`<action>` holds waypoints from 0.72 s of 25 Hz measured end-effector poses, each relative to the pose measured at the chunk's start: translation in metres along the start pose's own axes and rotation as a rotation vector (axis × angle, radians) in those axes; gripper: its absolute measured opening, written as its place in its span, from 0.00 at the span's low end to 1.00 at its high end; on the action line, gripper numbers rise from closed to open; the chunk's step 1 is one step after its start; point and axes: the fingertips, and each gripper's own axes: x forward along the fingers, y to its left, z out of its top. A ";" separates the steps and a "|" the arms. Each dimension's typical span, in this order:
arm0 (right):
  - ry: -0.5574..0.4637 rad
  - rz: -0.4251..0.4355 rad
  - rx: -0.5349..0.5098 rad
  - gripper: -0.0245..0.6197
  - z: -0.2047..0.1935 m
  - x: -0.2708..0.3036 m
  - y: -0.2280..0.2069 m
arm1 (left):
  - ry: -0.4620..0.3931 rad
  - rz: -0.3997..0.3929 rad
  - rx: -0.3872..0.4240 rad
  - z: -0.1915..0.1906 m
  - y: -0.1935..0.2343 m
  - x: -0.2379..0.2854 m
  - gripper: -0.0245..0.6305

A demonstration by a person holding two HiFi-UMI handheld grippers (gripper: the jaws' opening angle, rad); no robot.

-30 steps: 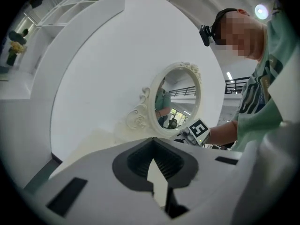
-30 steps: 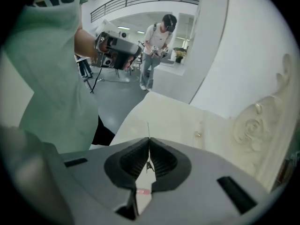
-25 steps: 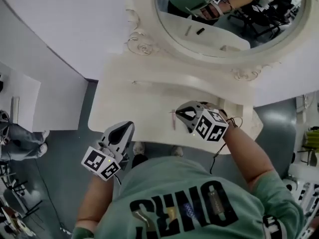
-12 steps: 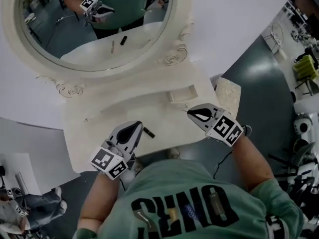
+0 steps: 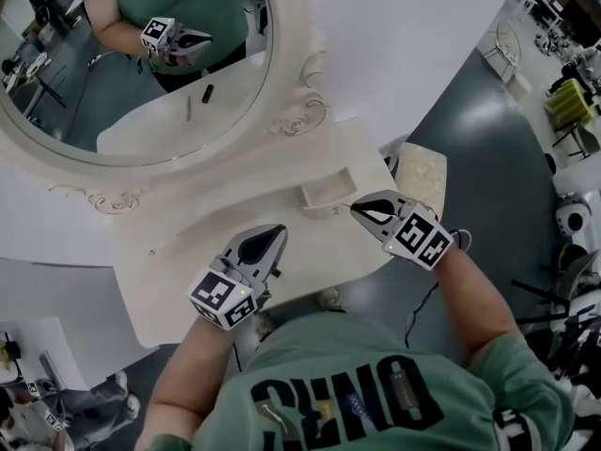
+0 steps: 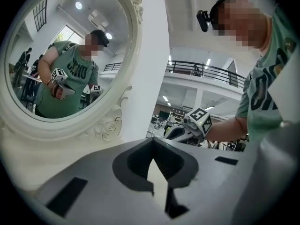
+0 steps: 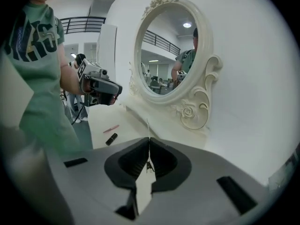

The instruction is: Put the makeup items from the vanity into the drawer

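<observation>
Both grippers are swinging in over the vanity from where they were a second ago. Left of the small open drawer and nearer the person, the left gripper is hovering with jaws together, holding nothing. A pink pencil and a black tube are lying on the top, also left of the drawer, not yet collected. Just right of the drawer, the right gripper is arriving with its jaws pinching a thin sliver-like item. The risk is that so slight a thing slips from the grip, or a release outside the drawer's rim sends it onto the top or floor.
</observation>
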 end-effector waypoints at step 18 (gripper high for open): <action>0.423 0.259 -0.311 0.07 -0.104 0.149 -0.054 | 0.057 0.030 -0.090 -0.077 0.085 0.090 0.05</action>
